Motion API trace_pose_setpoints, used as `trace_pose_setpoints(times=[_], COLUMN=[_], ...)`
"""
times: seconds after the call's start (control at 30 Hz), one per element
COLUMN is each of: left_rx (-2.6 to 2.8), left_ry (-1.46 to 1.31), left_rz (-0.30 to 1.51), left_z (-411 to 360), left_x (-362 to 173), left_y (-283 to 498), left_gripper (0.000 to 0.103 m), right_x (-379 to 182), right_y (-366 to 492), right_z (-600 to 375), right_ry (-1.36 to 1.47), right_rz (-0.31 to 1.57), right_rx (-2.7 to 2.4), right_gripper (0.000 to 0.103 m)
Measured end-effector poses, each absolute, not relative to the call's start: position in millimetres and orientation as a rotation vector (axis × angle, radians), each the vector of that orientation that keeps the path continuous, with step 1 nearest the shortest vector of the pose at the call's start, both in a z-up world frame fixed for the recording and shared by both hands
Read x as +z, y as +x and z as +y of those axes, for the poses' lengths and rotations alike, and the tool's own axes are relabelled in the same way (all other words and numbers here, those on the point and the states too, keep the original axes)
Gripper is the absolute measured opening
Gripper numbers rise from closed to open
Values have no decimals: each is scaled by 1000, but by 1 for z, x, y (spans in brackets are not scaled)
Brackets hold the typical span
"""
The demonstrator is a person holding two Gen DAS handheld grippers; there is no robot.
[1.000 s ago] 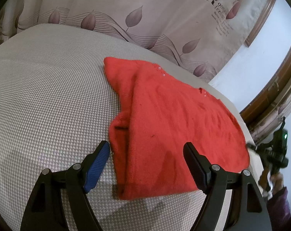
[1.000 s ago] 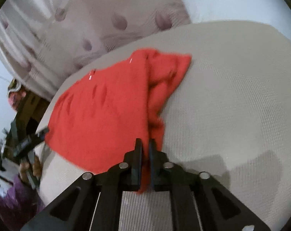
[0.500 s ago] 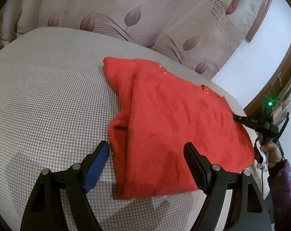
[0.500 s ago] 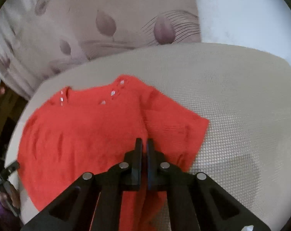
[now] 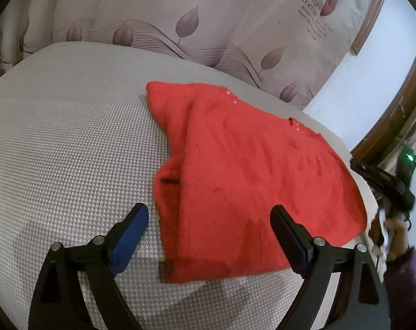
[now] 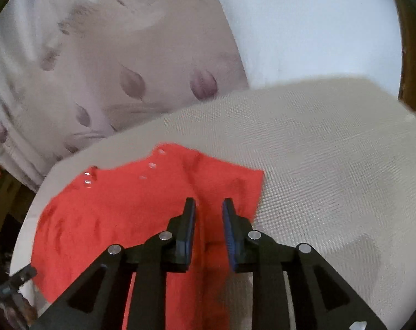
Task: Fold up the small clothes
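Note:
A small red knitted garment [image 5: 251, 176] lies flat on a grey woven surface [image 5: 65, 143], one sleeve folded in along its left side. My left gripper [image 5: 210, 220] is wide open and empty, hovering over the garment's near hem. In the right wrist view the same garment [image 6: 120, 214] lies below my right gripper [image 6: 208, 206], whose jaws stand a little apart with nothing between them, over the folded sleeve near its far corner.
A curtain with a leaf print [image 5: 197, 22] hangs behind the surface. A wooden frame [image 5: 400, 104] and pale wall stand at the right. The other hand and its gripper [image 5: 386, 192] show at the garment's right edge.
My right gripper carried the sleeve inward over the garment, then opened and let it go. The left gripper stayed open and nearly still.

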State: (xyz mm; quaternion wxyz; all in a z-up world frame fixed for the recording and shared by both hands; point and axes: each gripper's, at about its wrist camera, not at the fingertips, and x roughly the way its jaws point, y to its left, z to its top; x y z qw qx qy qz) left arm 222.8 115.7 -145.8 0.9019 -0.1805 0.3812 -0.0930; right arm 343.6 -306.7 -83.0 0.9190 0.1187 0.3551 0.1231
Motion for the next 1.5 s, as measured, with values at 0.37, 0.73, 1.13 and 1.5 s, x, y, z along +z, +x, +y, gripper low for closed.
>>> trace_pose_setpoints(times=[0.37,0.73,1.13,1.5], left_rx=[-140,-94,-74,-86], left_ry=[-295,-212,-150,-128], left_rz=[812,831,852,860], left_z=[112,101,94,94], left_x=[-148,-149,-149,-149], left_y=[229,230,234,239], left_gripper=[91,91,91,91], right_x=[-91,-92,-96,-98], right_y=[289,284,287,289], right_z=[-269,-246,-236,-231], right_ry=[132,5,-47,-86], right_rz=[693,707,749,757], right_rx=[324,284,284,246], right_gripper=[53,56,77,81])
